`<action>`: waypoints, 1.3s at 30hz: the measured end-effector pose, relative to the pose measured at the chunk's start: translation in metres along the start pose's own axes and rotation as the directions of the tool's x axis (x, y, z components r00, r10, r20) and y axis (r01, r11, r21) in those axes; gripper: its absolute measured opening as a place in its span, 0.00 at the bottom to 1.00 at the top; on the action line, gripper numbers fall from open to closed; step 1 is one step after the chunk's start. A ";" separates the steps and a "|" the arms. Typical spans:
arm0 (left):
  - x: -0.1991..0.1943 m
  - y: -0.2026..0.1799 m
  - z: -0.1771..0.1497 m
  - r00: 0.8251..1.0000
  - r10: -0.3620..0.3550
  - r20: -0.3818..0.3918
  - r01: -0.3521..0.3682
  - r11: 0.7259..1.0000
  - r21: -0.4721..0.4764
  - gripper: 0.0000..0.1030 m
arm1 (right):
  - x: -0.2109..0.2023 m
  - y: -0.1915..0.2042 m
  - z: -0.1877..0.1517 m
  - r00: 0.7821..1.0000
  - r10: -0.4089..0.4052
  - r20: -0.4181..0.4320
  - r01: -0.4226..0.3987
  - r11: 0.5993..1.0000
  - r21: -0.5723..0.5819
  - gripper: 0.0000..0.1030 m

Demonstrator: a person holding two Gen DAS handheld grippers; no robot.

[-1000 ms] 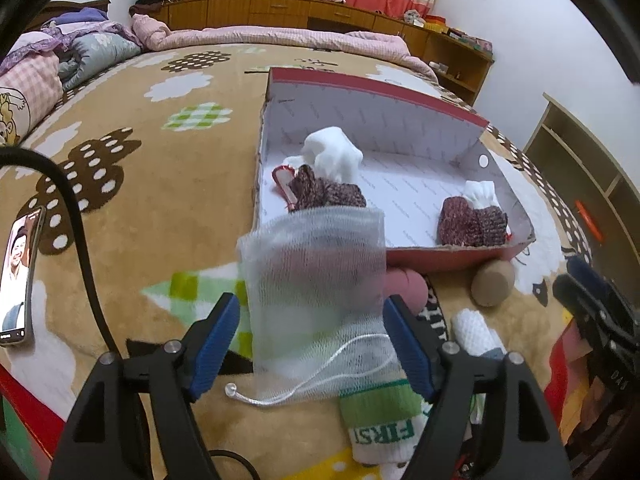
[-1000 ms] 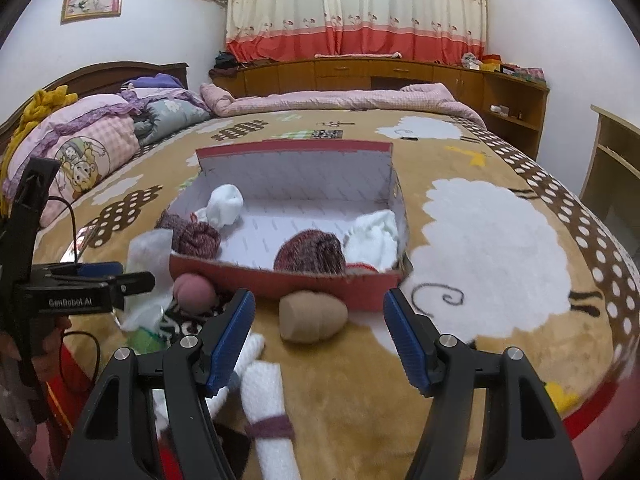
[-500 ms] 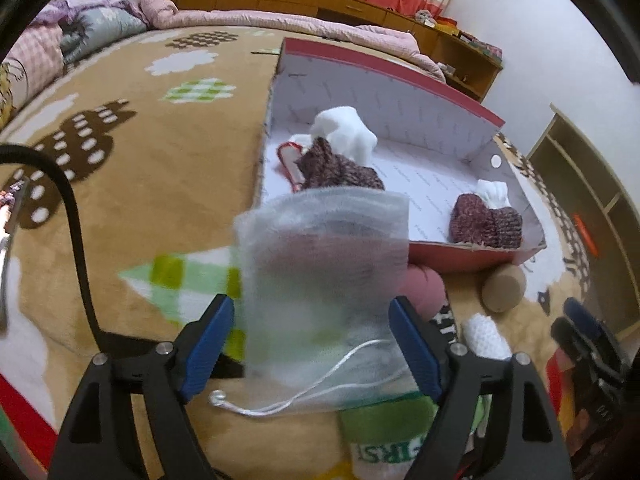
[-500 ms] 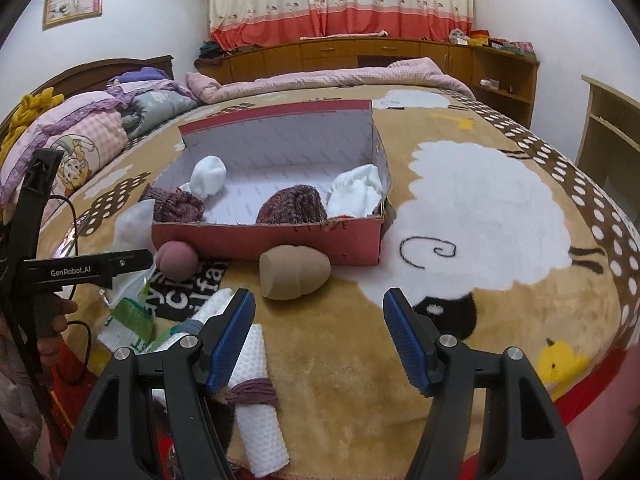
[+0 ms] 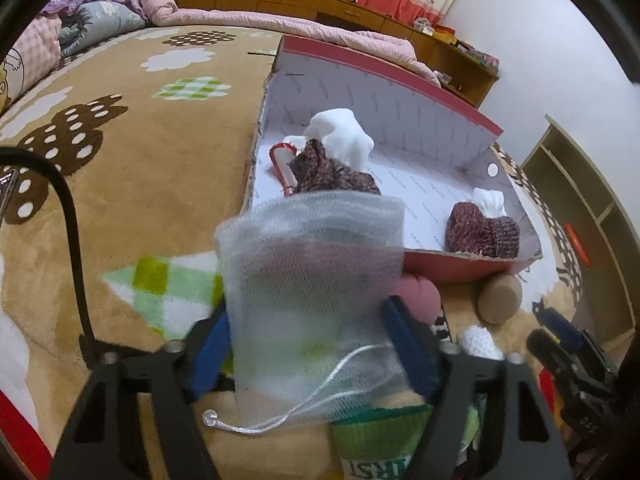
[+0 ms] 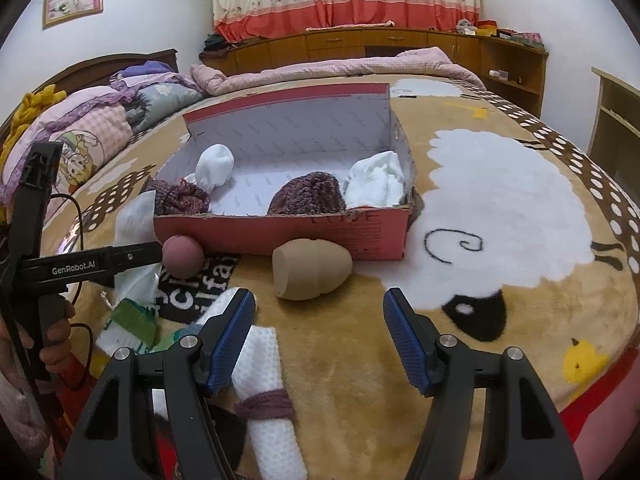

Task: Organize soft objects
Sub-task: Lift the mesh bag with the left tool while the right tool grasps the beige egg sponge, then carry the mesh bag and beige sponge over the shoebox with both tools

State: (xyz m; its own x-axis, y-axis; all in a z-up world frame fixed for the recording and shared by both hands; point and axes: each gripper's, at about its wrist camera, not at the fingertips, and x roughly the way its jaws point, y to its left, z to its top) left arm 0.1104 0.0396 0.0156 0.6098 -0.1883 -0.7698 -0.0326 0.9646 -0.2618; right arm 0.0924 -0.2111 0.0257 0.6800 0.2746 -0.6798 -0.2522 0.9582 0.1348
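A white mesh drawstring bag (image 5: 312,288) stands upright between the pads of my left gripper (image 5: 308,344). The jaws are closing on it and both pads touch its sides. The red shoebox (image 5: 460,268) lies just beyond, holding white socks (image 5: 340,140) and maroon knits (image 5: 480,232). My right gripper (image 6: 318,320) hangs open and empty over the blanket. A tan egg-shaped sponge (image 6: 310,274) lies just ahead of it, and a white rolled cloth (image 6: 268,392) with a maroon band lies under its left finger. A pink ball (image 6: 182,256) sits by the box's front wall (image 6: 280,232).
A green and white sock (image 5: 376,440) lies under the bag. A black cable (image 5: 72,240) loops at the left. Pillows and quilts (image 6: 100,128) are piled at the bed's head. A wooden shelf (image 5: 592,208) stands off the bed's right side.
My left jaws have narrowed onto the mesh bag, which has drawn closer to the box. My right gripper has sunk toward the blanket, closer to the tan sponge.
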 end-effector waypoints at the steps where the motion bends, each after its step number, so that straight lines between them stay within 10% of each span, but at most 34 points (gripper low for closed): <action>1: 0.000 0.001 0.000 1.000 -0.008 0.001 0.008 1.000 -0.005 0.54 | 0.002 0.001 0.001 1.000 0.005 -0.002 -0.005 1.000 0.000 0.66; 4: 0.000 0.004 0.001 1.000 -0.026 -0.005 0.026 1.000 -0.017 0.30 | 0.009 0.005 0.006 1.000 0.021 -0.009 -0.021 1.000 0.004 0.66; 10: -0.001 0.013 0.000 0.999 -0.049 -0.021 0.048 0.997 -0.056 0.11 | 0.023 0.012 0.010 0.999 0.034 -0.027 -0.034 0.999 0.000 0.66; 20: -0.025 0.003 -0.001 0.997 -0.073 0.021 0.073 0.997 -0.007 0.09 | 0.038 0.009 0.016 0.999 0.022 -0.035 -0.021 0.999 0.024 0.66; 26: -0.038 -0.008 -0.001 0.995 -0.086 0.044 0.084 0.996 0.029 0.09 | 0.036 0.000 0.014 1.000 0.009 -0.025 -0.008 0.999 0.049 0.40; 39: -0.052 -0.021 0.008 0.993 -0.089 0.078 0.084 0.995 0.054 0.09 | 0.014 0.008 0.013 0.999 0.034 0.019 -0.034 0.999 0.002 0.36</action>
State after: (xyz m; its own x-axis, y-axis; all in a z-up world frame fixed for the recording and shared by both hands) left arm 0.0854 0.0308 0.0660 0.6704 -0.2579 -0.6957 0.0620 0.9538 -0.2938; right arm 0.1088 -0.1983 0.0260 0.6842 0.3088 -0.6607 -0.2738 0.9484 0.1597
